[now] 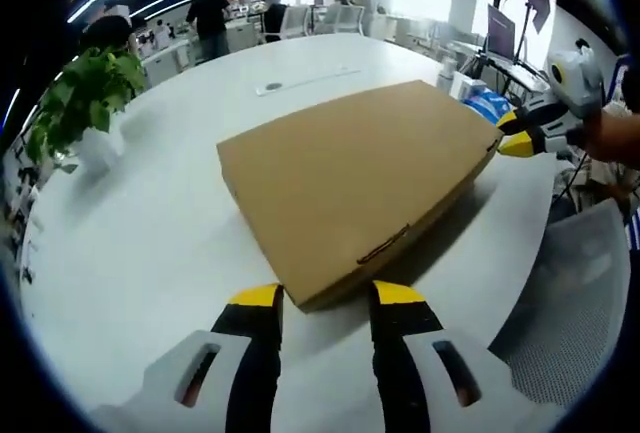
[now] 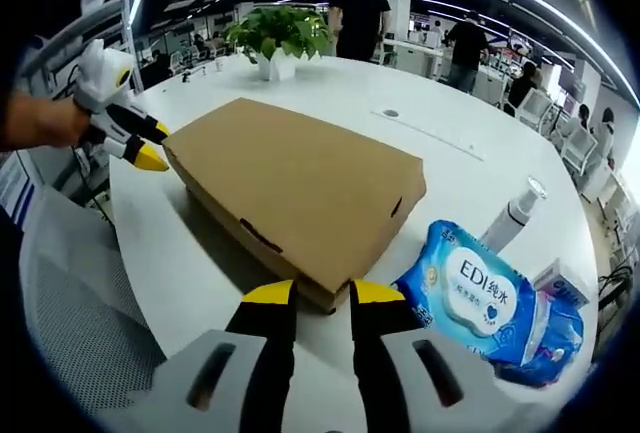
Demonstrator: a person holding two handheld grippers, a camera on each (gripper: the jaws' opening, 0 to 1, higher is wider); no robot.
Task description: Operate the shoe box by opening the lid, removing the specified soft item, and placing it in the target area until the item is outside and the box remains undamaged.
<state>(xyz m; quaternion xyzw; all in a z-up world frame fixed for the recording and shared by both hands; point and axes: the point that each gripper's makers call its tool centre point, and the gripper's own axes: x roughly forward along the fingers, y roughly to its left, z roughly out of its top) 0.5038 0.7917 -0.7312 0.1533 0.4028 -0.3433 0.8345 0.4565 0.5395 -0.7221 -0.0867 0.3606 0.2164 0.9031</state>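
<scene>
One closed brown box [image 1: 350, 178] lies flat on the white table [image 1: 130, 243], near its edge by a mesh chair [image 1: 570, 313]. Two grippers work at opposite corners of the box. The left gripper [image 1: 325, 298] has its jaws parted, one on each side of the near corner, not clamping it. The right gripper [image 2: 322, 293] has its jaws slightly apart at its own corner, holding nothing. One potted plant [image 2: 275, 38] stands toward the far edge. Two wipe packs [image 2: 490, 303] and one spray bottle [image 2: 515, 213] sit just beside the box.
</scene>
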